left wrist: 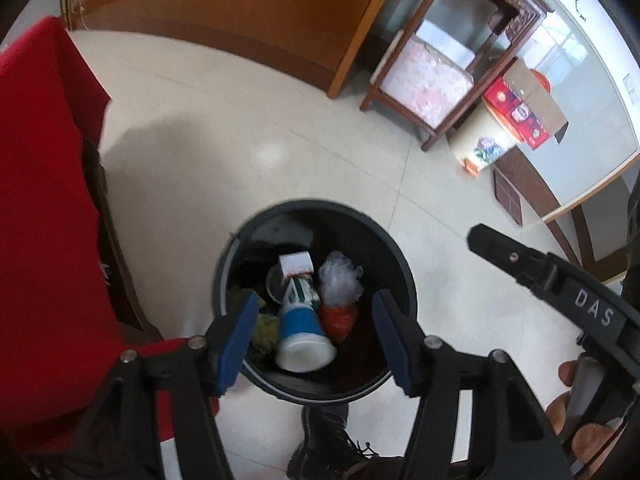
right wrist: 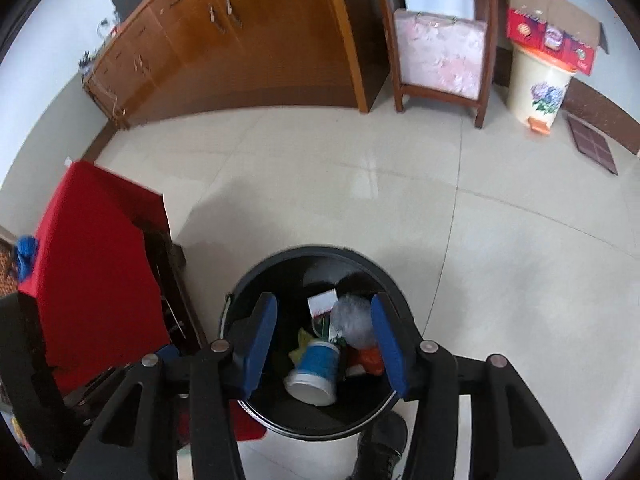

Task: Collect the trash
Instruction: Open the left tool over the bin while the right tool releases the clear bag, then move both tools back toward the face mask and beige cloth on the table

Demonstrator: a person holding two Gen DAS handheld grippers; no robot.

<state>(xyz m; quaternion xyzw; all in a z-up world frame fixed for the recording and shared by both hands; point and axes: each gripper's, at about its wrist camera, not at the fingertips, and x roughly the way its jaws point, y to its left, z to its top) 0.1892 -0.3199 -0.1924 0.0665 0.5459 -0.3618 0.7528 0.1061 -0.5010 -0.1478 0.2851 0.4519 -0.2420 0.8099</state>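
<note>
Hovered directly above the black round trash bin (left wrist: 256,240), both tools: left gripper (left wrist: 316,336) with its blue pads spread wide and nothing between them, right gripper (right wrist: 324,344) likewise released and empty. Looked straight down into the bin's mouth in both wrist views.

Lay inside, below and between the pads: a blue-and-white paper cup (left wrist: 302,336) tipped on its side, white rim toward the cameras, long axis running roughly fore-and-aft along the fingers. Beyond it, a small white carton with a red stripe (left wrist: 296,266), a crumpled clear plastic bag (left wrist: 340,280), an orange wrapper (left wrist: 338,318) and something yellow-green and rumpled (left wrist: 266,330) at the left. Sat nearly equally under both tools; could not tell which was nearer.

Judged from this: trash already in the bin, nothing left in either grip, so probably a drop finished and a fetch due next.

Smooth, glossy cream floor tiles (right wrist: 360,184) around; hard matte plastic for the bin wall; soft red cloth (right wrist: 92,264) draped over dark furniture just beside the bin on the left. Stood well apart near the far wall, a cream pedal bin with a flower print (right wrist: 538,84) under a red cardboard box (right wrist: 552,36).
</note>
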